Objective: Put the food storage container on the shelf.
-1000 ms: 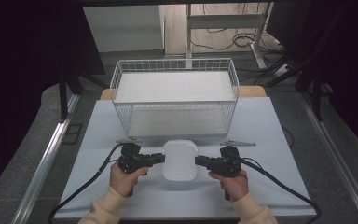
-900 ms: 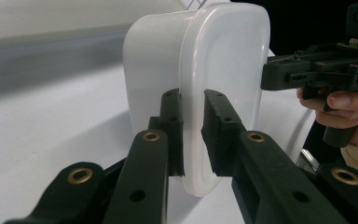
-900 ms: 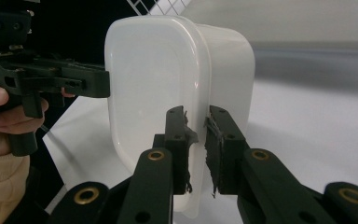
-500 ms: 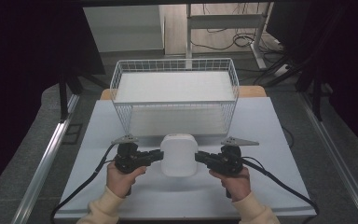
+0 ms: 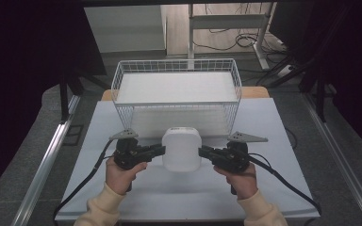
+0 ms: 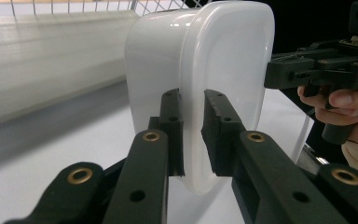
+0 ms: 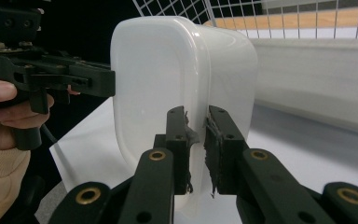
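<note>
White container [image 5: 181, 149], glossy, rounded corners, rim pinched by both tools.

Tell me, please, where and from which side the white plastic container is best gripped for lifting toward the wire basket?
Grip the white container by its protruding rim, one claw from each side. The thin lip fits between the jaws, while the rounded, glossy body is too wide and would likely slip. The left claw and the right claw are each shut on that rim at opposite sides, which should keep it level on the way to the wire basket.
</note>
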A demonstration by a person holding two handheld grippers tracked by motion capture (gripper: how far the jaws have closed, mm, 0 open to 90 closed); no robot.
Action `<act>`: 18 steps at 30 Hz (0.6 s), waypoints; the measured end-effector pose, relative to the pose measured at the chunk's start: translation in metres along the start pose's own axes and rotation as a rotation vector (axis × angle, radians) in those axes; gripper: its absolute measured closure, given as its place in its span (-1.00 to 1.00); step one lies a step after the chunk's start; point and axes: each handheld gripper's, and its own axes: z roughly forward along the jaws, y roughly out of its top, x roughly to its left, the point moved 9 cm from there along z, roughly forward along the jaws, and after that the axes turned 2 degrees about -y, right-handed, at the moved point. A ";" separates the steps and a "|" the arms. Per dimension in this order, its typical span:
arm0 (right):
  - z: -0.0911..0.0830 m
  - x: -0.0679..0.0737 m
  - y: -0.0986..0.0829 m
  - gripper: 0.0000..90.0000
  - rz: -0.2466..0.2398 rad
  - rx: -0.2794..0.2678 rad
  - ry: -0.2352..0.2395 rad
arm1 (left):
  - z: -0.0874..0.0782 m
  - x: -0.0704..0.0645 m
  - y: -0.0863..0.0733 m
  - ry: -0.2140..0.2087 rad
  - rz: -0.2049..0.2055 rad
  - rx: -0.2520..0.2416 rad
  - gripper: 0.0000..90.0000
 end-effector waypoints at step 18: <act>-0.002 0.007 0.055 0.77 -0.070 -0.039 -0.005 | -0.015 0.001 0.050 0.005 0.048 -0.053 0.76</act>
